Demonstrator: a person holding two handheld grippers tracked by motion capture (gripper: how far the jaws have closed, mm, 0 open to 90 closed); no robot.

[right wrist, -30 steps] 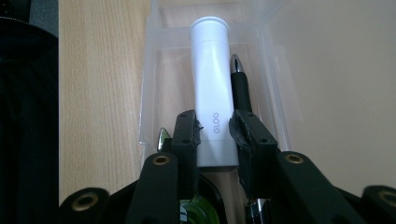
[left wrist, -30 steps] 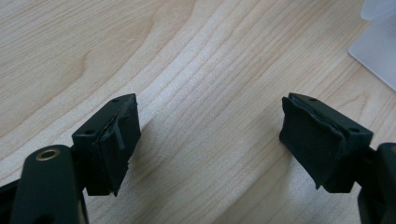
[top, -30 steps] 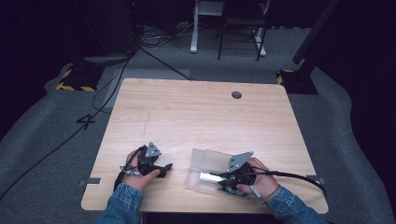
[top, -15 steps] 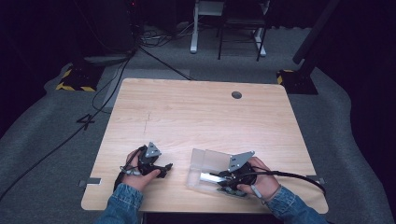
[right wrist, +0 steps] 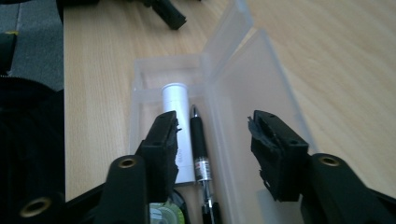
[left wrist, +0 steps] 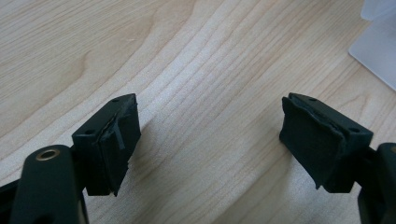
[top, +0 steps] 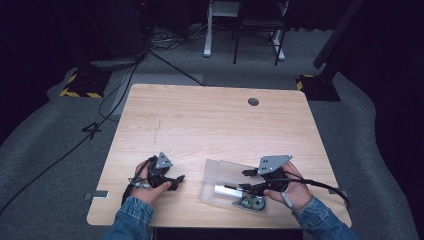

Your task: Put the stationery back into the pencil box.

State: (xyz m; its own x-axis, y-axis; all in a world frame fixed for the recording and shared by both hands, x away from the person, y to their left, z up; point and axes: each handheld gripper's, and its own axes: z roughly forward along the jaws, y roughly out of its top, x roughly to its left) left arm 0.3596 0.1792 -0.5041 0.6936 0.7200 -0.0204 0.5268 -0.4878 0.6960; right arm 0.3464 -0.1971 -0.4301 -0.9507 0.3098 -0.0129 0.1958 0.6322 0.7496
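Note:
A clear plastic case (top: 222, 172) lies open near the table's front edge, its lid (right wrist: 261, 70) raised. Inside it lie a white cylinder (right wrist: 175, 98), a black pen (right wrist: 198, 140) and a round green item (right wrist: 163, 215). My right gripper (right wrist: 215, 123) hovers just over the case, above the pen. Its jaws have just been opening, they stand apart, and nothing is between the pads. In the high view the right gripper (top: 244, 180) sits over the case's right end. My left gripper (top: 177, 182) rests on the wood to the left of the case, open and empty (left wrist: 210, 126).
The wooden table (top: 200, 125) is bare across its middle and far half, with a small round hole (top: 253, 102) near the far edge. A corner of the case (left wrist: 378, 46) shows at the upper right of the left gripper view. Cables lie on the grey floor (top: 60, 150).
My right gripper has lifted a little off the case and its jaws have spread apart. The left hand has stayed where it was.

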